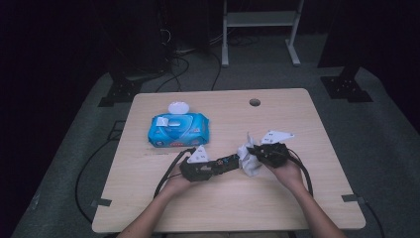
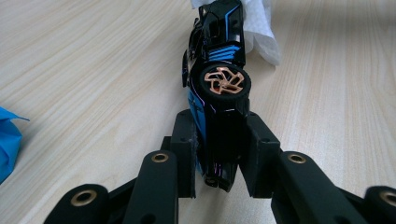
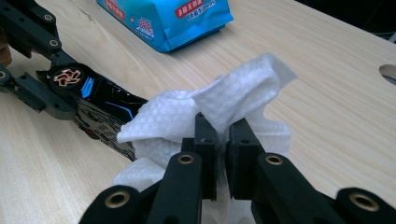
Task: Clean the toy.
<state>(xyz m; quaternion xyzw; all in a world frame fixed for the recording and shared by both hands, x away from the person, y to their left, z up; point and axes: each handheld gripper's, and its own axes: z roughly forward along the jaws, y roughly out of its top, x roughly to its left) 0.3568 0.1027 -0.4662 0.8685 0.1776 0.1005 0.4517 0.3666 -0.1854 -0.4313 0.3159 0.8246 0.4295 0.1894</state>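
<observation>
left gripper (image 2: 217,154) was clamped on the rear of the black-and-blue toy car (image 2: 217,93) held just above the table (image 1: 297,198), right gripper (image 3: 223,140) pinched the white wipe (image 3: 196,116) against its front; wiping looked underway, rear untouched.

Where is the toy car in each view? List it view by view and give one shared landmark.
High view: the toy car lies low of centre, between the two hands.
Left gripper view: centre, clamped between the left gripper fingers, running up to the top edge.
Right gripper view: left of centre, its far end under the white wipe.
Shared landmark: the wipe, touching the car's end in all three views.
</observation>
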